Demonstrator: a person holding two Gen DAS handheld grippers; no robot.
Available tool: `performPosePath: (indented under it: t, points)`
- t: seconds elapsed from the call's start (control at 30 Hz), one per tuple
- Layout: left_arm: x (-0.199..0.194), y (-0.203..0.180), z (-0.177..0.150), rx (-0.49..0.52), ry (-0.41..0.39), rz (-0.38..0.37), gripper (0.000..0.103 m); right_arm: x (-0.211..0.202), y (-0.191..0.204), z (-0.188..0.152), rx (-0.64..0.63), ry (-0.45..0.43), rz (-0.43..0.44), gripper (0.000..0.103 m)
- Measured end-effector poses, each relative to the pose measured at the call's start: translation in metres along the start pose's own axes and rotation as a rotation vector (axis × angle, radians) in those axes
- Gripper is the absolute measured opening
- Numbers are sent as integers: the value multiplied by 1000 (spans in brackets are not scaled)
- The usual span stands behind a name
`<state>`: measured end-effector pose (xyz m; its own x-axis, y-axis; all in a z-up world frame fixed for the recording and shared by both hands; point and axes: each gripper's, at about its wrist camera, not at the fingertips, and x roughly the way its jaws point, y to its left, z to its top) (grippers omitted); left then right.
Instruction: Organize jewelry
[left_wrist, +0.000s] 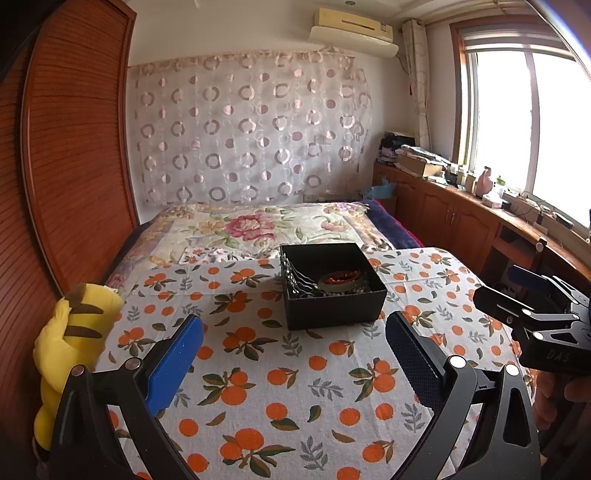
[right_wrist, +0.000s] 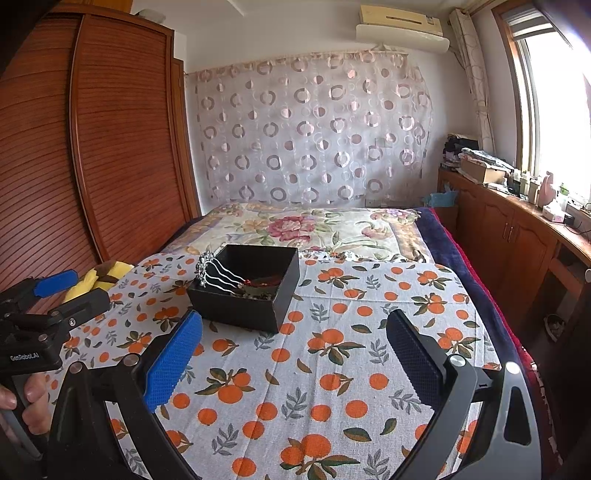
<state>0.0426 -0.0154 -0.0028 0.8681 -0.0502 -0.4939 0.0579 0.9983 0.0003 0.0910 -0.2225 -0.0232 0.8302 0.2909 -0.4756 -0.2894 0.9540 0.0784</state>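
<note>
A black open box (left_wrist: 334, 308) (right_wrist: 236, 314) stands on the orange-print cloth, just beyond both grippers. Inside lie a red beaded bracelet (left_wrist: 340, 276) (right_wrist: 263, 283), a dark ring-shaped bangle (left_wrist: 334, 285) and other small pieces. A silver hair comb (right_wrist: 218, 271) (left_wrist: 295, 278) leans over the box's left wall, its head outside and its prongs inside. My left gripper (left_wrist: 293, 356) is open and empty, short of the box. My right gripper (right_wrist: 293, 354) is open and empty too, near the box's right corner. Each gripper shows at the edge of the other's view, hand-held.
A yellow plush toy (left_wrist: 74, 343) (right_wrist: 107, 275) sits at the cloth's left edge beside the wooden wardrobe (left_wrist: 74, 147). The floral bedspread (left_wrist: 258, 225) stretches behind the box. A cabinet (left_wrist: 461, 218) with clutter runs along the window on the right.
</note>
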Motion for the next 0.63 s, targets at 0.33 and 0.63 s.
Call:
performPosePath:
  t: [0.33,0.63]
  points:
    - [-1,2,0,-1,-1,0,95,-1,0,1,2,-3,1,100]
    - [-4,3,4,-15,0,3,95,-3,2,3,2,-7,0,100]
